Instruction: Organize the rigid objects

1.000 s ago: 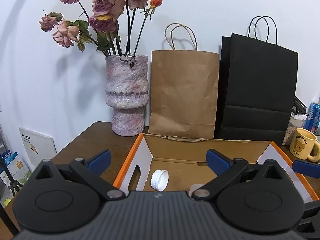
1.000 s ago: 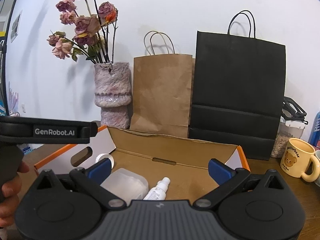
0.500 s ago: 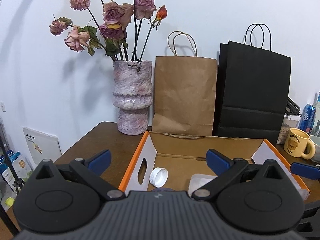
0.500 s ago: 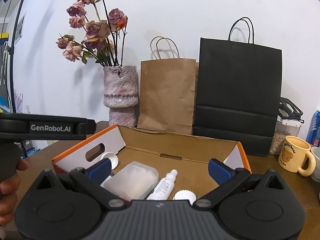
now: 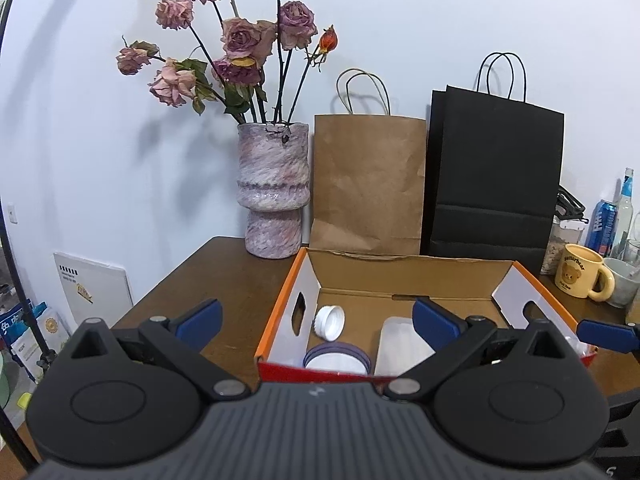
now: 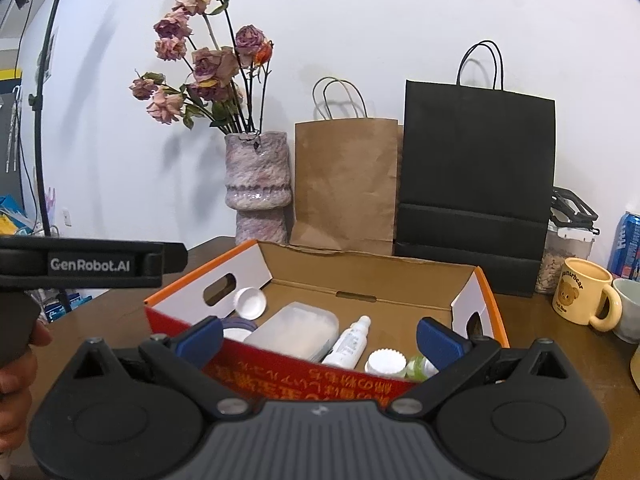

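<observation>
Box at desk's back edge, holding cap, tub, bottle, jars. Both claws, left and right, wide open, empty. Sorting apparently near done; nothing loose seen.

an open cardboard box with orange rims holds a white cap, frosted container, spray bottle and ridged-lid jar.
</observation>
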### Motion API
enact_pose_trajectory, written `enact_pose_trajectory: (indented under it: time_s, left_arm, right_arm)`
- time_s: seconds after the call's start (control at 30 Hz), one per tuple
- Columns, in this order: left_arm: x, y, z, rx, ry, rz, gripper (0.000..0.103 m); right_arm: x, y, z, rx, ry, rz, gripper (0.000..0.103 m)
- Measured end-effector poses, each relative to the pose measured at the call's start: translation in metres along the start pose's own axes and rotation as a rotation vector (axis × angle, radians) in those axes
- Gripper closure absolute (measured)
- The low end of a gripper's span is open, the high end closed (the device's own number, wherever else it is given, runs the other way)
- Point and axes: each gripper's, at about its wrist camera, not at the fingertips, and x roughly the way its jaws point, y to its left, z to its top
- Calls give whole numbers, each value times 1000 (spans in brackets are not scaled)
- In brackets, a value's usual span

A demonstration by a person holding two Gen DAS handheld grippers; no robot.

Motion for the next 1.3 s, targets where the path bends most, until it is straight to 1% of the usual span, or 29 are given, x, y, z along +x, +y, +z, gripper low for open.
enact_pose_trajectory:
  time_s: [0.27, 0.6, 0.97, 1.3]
  left_arm:
    - [-21, 7, -12, 3, 9, 2, 0]
    - [-35, 15, -29, 20, 47, -1, 0]
    - [-37, 23, -55, 62, 113, -3, 0]
    - [-34, 44, -74, 75, 174, -5, 0]
  right_arm:
    - [-20, 9, -9, -1, 15, 2, 0]
    - [-34, 16, -25, -10, 56, 1, 0]
    - [-41, 20, -44, -19, 110, -9, 0]
    - [-38, 22, -56, -25, 160, -1, 0]
